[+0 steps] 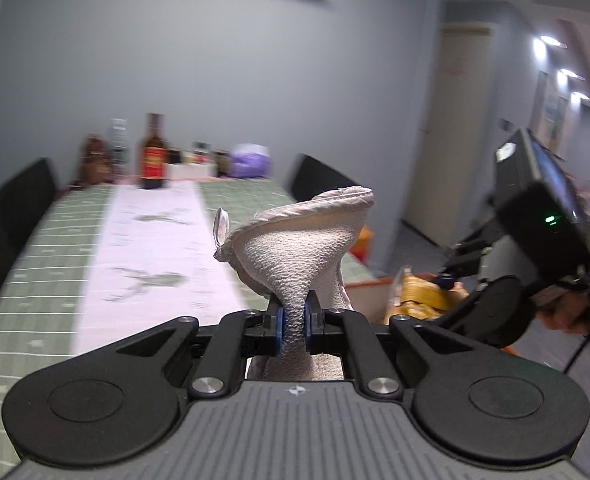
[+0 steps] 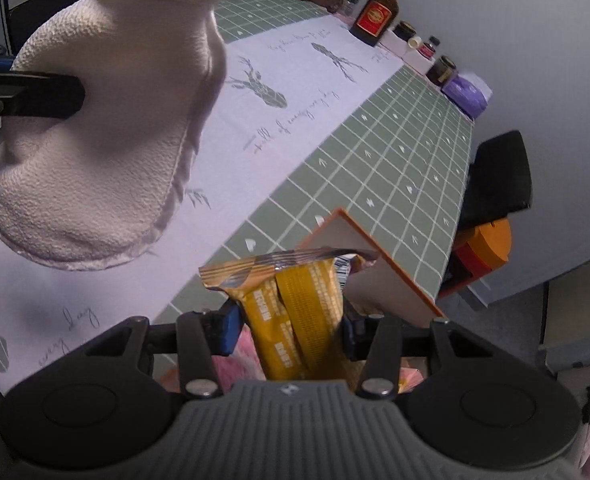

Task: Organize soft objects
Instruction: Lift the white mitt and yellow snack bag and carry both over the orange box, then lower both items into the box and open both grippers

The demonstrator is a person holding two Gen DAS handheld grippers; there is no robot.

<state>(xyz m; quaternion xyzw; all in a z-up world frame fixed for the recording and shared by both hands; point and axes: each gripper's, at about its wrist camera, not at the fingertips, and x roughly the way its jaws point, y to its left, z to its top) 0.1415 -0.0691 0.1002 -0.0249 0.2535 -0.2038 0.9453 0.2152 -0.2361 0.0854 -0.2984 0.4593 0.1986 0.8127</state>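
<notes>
The white cloth (image 1: 295,256) hangs in the air above the surface (image 2: 375,160), pinched in the left gripper (image 1: 293,322). The right gripper (image 2: 291,332) is clamped on a yellow packet (image 2: 295,312) above an orange-edged box (image 2: 379,276) at the surface's edge. Bottles (image 2: 377,12) stand at the far end.

Left gripper (image 1: 293,326) pinches white terry cloth (image 1: 301,256) above green checked table (image 1: 23,264); cloth flares upward.
</notes>
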